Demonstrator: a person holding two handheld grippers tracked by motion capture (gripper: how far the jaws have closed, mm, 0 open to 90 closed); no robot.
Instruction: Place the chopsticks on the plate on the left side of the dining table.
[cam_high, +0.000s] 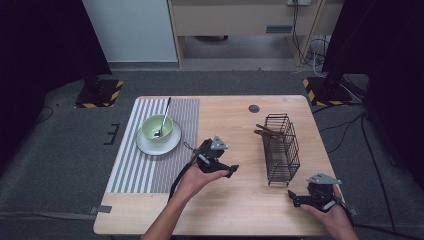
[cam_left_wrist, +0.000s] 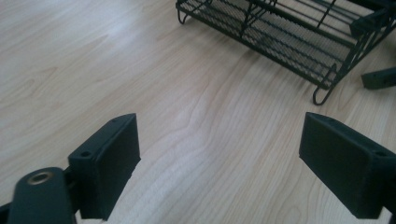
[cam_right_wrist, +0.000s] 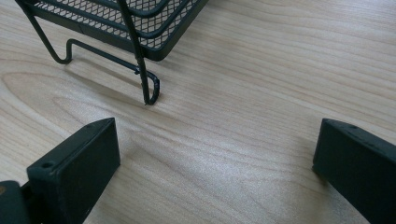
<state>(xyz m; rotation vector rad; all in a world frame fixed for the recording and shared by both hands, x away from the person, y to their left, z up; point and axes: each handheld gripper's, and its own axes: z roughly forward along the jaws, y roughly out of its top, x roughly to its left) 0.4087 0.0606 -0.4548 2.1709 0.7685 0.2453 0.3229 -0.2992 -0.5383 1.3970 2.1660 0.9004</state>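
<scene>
The left gripper (cam_high: 231, 171) hangs over the middle of the wooden table (cam_high: 235, 210), its fingers (cam_left_wrist: 109, 161) spread wide with bare wood between them. The nearest thing to them is the black wire basket (cam_high: 281, 147), which stands well apart ahead of them; in the left gripper view the basket (cam_left_wrist: 280, 39) crosses the top of the frame, beyond the fingertips and not between them. The right gripper (cam_high: 295, 199) sits low at the near right corner of the table, fingers (cam_right_wrist: 77, 172) likewise wide apart and holding nothing; in the right gripper view one looped foot (cam_right_wrist: 150, 93) of the basket stands on the wood just ahead of the left-hand finger, without touching it.

Counted: one wire basket, one green bowl (cam_high: 157, 128), one white plate (cam_high: 145, 145) under it, one spoon (cam_high: 163, 119) leaning in the bowl, one striped placemat (cam_high: 135, 170), two grippers.

Brown sticks (cam_high: 267, 132), perhaps chopsticks, lie across the basket's far end; their number is hard to make out through the wires. The basket's upper part is cut off in both gripper views. A dark piece (cam_left_wrist: 379, 77) at the right edge of the left gripper view is too cropped to name with certainty.
</scene>
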